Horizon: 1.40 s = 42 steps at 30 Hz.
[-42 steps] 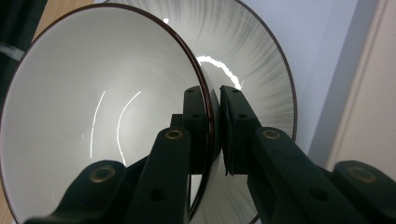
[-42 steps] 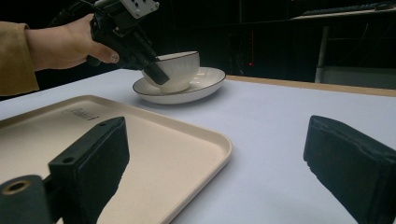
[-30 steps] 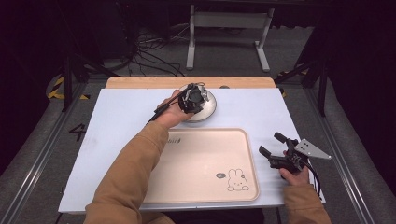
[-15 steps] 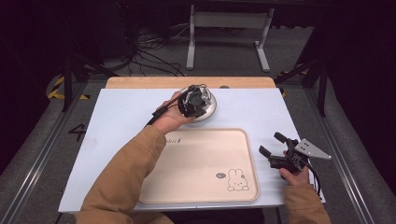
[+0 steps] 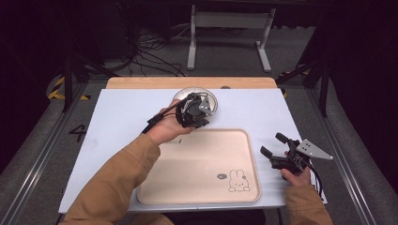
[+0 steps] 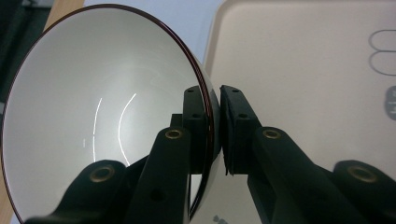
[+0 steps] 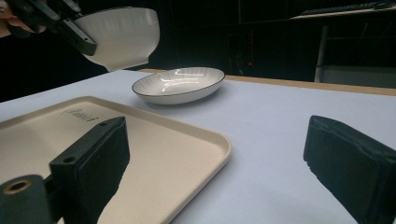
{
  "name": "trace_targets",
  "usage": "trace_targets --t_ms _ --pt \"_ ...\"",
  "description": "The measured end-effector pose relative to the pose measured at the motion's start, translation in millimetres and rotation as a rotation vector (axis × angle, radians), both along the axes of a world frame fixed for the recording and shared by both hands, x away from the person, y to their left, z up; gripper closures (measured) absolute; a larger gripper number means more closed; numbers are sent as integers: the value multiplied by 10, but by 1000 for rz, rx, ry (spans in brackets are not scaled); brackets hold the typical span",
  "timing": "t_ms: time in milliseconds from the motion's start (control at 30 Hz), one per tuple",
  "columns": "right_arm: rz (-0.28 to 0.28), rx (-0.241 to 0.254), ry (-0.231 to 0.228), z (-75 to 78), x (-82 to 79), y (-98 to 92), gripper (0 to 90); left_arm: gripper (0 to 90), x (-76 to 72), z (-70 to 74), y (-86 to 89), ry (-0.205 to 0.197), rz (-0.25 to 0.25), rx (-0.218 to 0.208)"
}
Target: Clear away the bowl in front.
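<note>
My left gripper (image 6: 212,126) is shut on the rim of a white bowl (image 6: 93,102) with a dark edge line, one pad inside and one outside. In the right gripper view the bowl (image 7: 121,35) hangs tilted in the air at the upper left, above and to the left of a shallow white dish (image 7: 180,86) on the table. From above, the left gripper (image 5: 195,110) is over the near edge of that dish (image 5: 193,92), just beyond the beige tray (image 5: 197,168). My right gripper (image 5: 277,147) rests open at the table's right side, nothing between its jaws.
The beige tray (image 7: 46,135) with a rabbit print lies bare at the front middle of the white table top (image 5: 117,122). A wooden strip (image 5: 141,83) runs along the far edge. Cables and a metal stand lie on the dark floor beyond.
The left hand has carried the bowl up and toward the tray, away from the middle of the dish. The right hand has stayed where it was.
</note>
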State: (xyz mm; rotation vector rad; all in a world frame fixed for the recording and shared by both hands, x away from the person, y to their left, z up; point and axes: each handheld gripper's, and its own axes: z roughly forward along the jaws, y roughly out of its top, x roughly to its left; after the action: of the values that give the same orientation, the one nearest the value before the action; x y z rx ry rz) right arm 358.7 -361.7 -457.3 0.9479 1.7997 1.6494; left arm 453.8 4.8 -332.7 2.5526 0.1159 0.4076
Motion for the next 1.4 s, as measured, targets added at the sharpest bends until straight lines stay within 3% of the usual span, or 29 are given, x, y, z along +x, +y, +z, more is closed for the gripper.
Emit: trace_targets --t_ms 267,700,1033,1267,1400 --pt "0 3 0 0 4 -4 78 817 -198 34 46 -3 -24 26" --pt "-1 3 2 0 2 -2 79 817 -403 53 157 12 -58 6" --pt "-1 0 3 0 3 -2 79 817 -516 -142 97 44 -118 57" --pt "-1 -1 2 0 2 -2 79 817 -572 -243 70 68 -144 69" --pt "-2 -1 2 0 2 -1 79 817 -622 -308 46 99 -171 102"
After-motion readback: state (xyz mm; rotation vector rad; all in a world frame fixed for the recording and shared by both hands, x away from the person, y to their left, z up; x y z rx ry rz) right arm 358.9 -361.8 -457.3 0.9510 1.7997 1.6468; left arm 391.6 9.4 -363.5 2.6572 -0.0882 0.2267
